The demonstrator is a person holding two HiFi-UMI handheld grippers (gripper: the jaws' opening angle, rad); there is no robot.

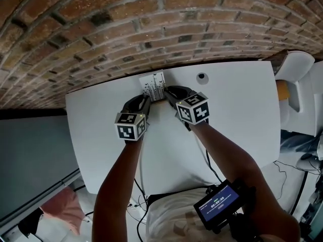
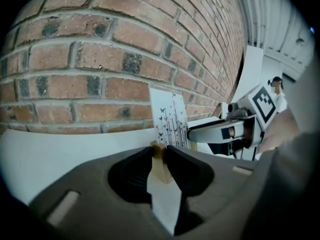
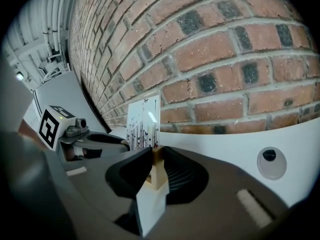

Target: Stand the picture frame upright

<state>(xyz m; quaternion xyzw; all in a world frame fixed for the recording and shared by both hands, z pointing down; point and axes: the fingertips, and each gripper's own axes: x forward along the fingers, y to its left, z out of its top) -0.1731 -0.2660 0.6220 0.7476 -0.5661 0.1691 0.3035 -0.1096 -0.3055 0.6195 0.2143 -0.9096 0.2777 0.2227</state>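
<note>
The picture frame (image 1: 153,86) is a white print of black stems and butterflies. It stands near the back edge of the white table (image 1: 237,115), close to the brick wall. My left gripper (image 1: 145,102) reaches its lower left side and my right gripper (image 1: 168,95) its lower right. In the left gripper view the print (image 2: 170,119) rises beyond the left gripper (image 2: 160,151), whose jaws pinch a pale wooden part (image 2: 160,165) at the frame's foot. In the right gripper view the right gripper (image 3: 156,154) is likewise shut on a pale wooden part (image 3: 158,171) below the print (image 3: 143,121).
The brick wall (image 1: 151,29) runs right behind the table. A round cable hole (image 1: 202,76) lies in the tabletop to the right of the frame. A white chair (image 1: 298,79) stands past the table's right edge. A small screen device (image 1: 219,203) hangs near the person's body.
</note>
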